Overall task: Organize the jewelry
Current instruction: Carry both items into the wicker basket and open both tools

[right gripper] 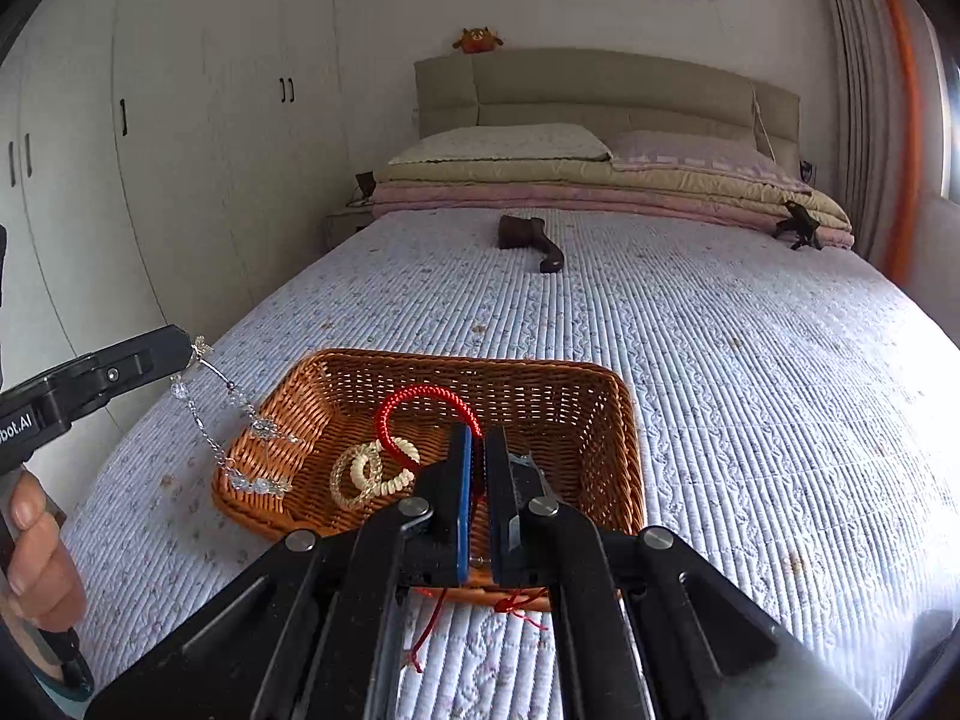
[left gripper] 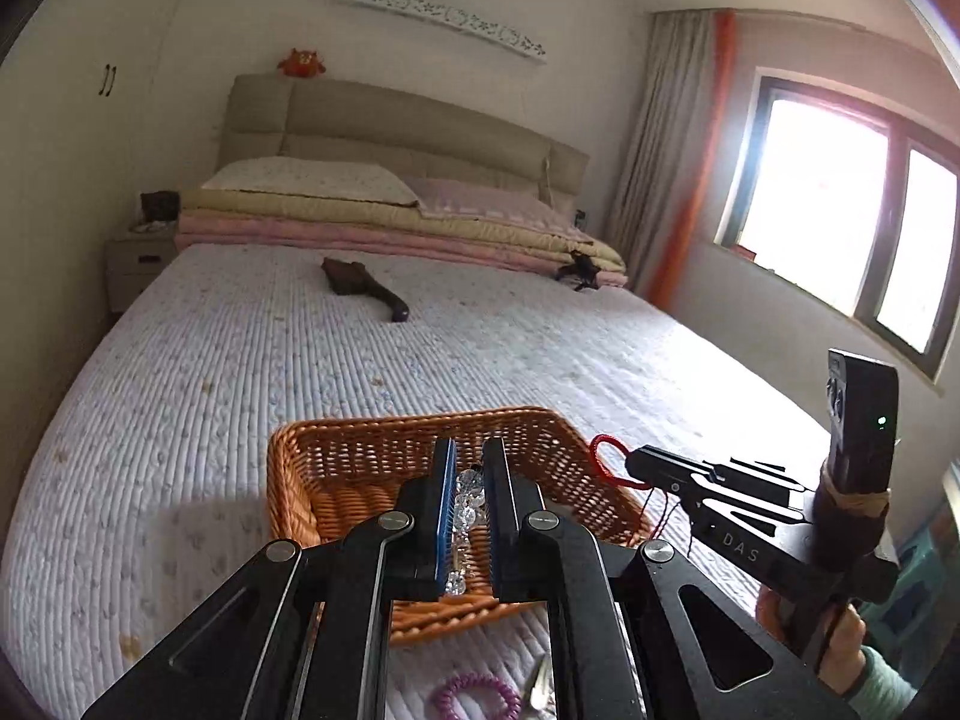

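Observation:
A brown wicker basket [left gripper: 360, 468] [right gripper: 540, 384] sits on the quilted bed. My left gripper [left gripper: 468, 480] is shut on a clear crystal bead chain [left gripper: 468, 498]; in the right wrist view the chain [right gripper: 240, 426] hangs from the left gripper [right gripper: 186, 348] and drapes over the basket's left rim. My right gripper [right gripper: 477, 468] is shut on a red cord bracelet [right gripper: 420, 408] above the basket; in the left wrist view the right gripper [left gripper: 636, 462] holds the red loop [left gripper: 606, 459] by the basket's right rim. Two cream bead bracelets [right gripper: 375, 471] lie inside the basket.
A purple coil hair tie [left gripper: 474, 696] and a silver piece [left gripper: 540, 687] lie on the quilt [right gripper: 750, 390] near me. A dark brown object [right gripper: 531, 240] lies mid-bed. Folded blankets and pillows [right gripper: 600, 174] are at the headboard. Wardrobes [right gripper: 180, 120] stand left, a window [left gripper: 840, 210] right.

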A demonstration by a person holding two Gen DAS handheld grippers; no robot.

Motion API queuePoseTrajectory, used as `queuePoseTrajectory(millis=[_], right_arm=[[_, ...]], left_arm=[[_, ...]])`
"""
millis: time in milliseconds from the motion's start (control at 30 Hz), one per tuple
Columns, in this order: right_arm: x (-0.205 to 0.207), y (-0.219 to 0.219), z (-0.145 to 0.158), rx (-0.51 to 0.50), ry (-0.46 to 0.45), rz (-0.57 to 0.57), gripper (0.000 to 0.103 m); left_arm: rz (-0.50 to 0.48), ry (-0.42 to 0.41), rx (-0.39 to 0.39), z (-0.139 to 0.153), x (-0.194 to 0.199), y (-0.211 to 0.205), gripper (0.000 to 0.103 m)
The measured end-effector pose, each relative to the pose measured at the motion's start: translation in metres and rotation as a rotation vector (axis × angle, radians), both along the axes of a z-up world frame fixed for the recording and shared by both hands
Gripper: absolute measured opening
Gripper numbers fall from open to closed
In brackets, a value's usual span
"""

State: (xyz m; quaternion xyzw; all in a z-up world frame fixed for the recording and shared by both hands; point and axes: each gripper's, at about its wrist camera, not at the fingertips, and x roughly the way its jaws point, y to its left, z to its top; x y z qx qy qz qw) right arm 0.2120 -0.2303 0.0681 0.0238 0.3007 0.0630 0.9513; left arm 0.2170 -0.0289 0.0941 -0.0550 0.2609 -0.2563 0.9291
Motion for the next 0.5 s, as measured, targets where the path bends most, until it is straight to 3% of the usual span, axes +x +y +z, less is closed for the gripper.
queuePoseTrajectory(millis=[200, 500], right_arm=[[0.073, 0.001, -0.040, 0.052, 0.196, -0.024, 0.005], [0.111, 0.000, -0.072, 0.083, 0.352, -0.043, 0.006]], left_arm=[[0.038, 0.059, 0.046, -0.030, 0.054, -0.022, 0.009], [0.076, 0.164, 0.154, -0.078, 0.084, -0.038, 0.009]])
